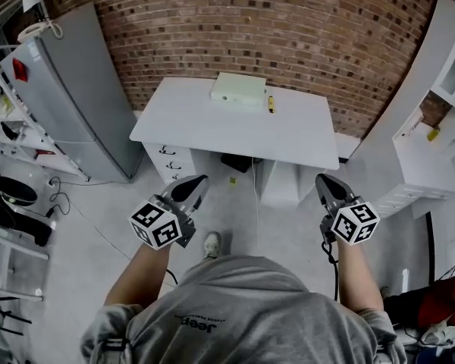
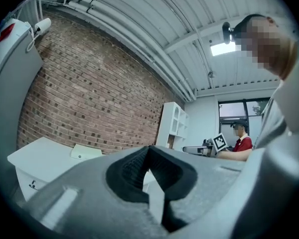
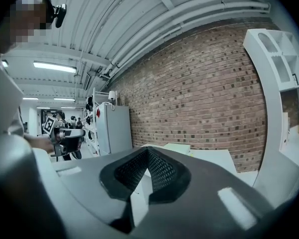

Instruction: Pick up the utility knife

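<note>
Well short, nothing gripped yet.
L gripper (image 1: pixel 199 180) & R gripper (image 1: pixel 321 179): fingers were shut, empty, near body; utility knife (image 1: pixel 271 104) lay far back on bench (image 1: pixel 212 127) beside pale box (image 1: pixel 238 89). Approach needed stepping in, opening R fingers early, squaring across handle.

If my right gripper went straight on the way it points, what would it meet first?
Probably the desk, near its right front edge. The way from the right gripper to it looks free. Depth is unclear, so it might pass just over the top instead.
</note>
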Motion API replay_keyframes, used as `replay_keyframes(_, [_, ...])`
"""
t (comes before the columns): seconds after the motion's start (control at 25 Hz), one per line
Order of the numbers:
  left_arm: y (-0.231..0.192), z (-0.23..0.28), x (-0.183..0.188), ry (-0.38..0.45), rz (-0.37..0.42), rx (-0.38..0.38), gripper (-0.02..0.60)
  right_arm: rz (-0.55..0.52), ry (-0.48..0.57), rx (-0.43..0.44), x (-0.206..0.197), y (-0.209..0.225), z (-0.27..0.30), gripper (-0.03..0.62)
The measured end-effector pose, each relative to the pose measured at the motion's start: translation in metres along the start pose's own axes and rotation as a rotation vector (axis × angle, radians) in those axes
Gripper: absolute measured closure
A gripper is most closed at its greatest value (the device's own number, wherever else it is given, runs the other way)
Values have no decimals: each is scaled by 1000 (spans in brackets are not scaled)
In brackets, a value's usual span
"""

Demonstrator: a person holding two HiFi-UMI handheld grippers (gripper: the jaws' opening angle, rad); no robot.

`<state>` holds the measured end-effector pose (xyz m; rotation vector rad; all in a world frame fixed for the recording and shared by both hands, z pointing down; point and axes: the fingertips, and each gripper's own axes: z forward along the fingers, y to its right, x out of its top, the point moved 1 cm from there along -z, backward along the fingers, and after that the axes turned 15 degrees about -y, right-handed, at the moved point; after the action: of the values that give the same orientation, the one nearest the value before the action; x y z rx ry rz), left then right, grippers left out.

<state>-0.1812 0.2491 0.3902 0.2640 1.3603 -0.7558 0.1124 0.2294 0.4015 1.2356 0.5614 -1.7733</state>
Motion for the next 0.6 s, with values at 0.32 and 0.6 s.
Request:
replay_keyframes(0.32, [-138, 58, 58, 8, 48, -110, 583, 12, 24, -71, 67, 19, 118, 585])
replay_keyframes(0.6, [-237, 107, 99, -37, 75, -194, 583, 39, 44, -116, 122, 39, 206, 585])
